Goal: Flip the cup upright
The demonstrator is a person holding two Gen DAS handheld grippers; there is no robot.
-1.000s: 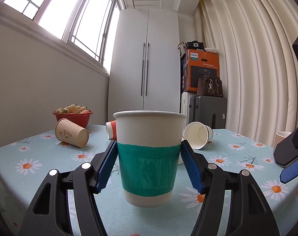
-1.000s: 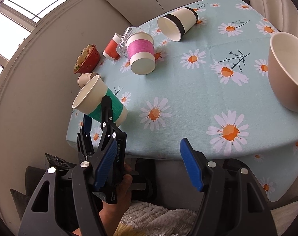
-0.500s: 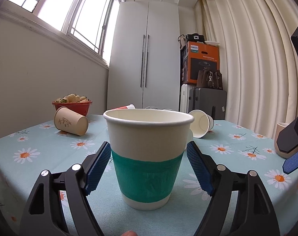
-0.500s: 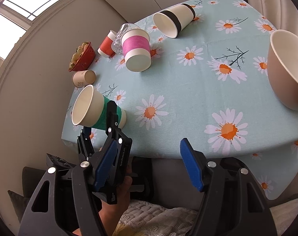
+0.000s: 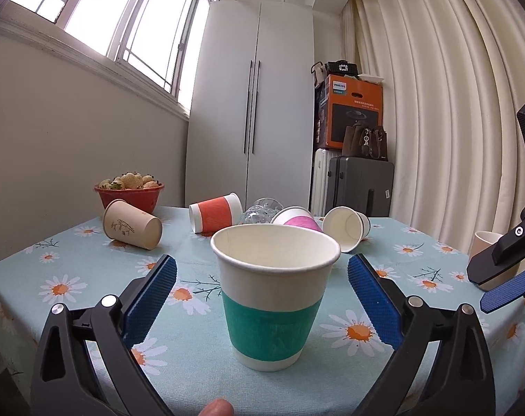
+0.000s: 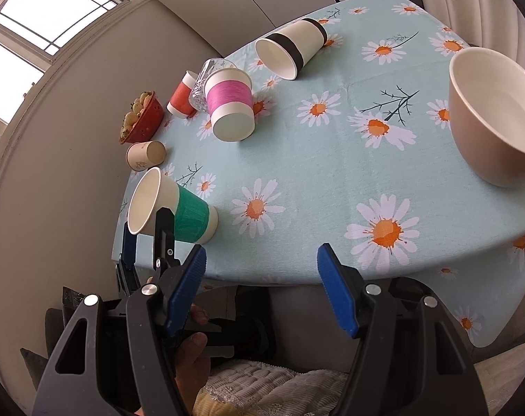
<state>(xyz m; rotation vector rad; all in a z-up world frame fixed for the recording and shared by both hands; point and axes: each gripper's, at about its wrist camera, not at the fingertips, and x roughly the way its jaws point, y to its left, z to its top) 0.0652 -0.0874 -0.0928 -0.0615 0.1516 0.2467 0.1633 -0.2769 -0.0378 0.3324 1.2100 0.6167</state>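
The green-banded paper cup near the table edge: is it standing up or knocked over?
Standing upright. The green-banded paper cup rests on its base, open mouth up, with the left claw open around it, not touching.

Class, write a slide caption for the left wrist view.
Open left gripper flanks upright green-banded white paper cup on daisy-print tablecloth.

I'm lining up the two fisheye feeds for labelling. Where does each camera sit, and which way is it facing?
Left wrist: sits low on the left gripper near the table edge, looking level across the table at the upright green-banded cup between its open pads; a fingertip shows at the bottom.
Right wrist: sits on the right gripper, raised off the table edge, looking down over the tablecloth; the person's hand shows.
Shared: green-banded cup, pink-banded cup, strawberry bowl, left gripper.
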